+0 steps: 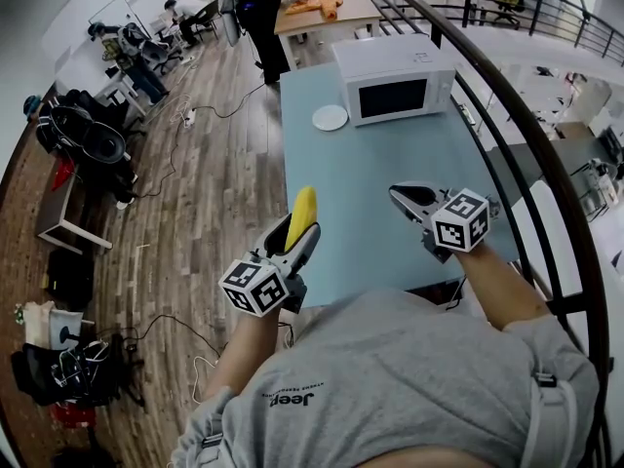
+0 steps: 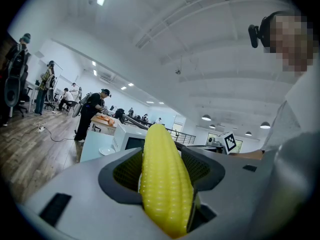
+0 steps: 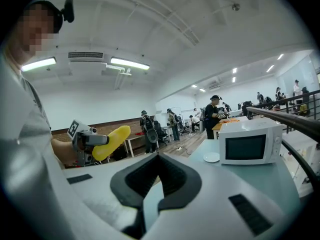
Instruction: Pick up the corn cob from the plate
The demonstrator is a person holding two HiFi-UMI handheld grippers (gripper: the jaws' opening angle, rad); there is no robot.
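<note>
Head view: cob between jaws (left)

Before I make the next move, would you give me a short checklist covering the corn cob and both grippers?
1. Corn cob held in the left gripper: ok, the jaws close on it from both sides.
2. Cob off the plate: ok, the plate sits bare beside the microwave.
3. Cob's lie in the grip: ok, it runs along the jaws with its tip sticking out past them.
4. Right gripper free: ok, jaws together with nothing between them.
5. Bare table in front of the grippers: ok, nothing lies there.
6. Firmness of the hold: cannot tell.
</note>
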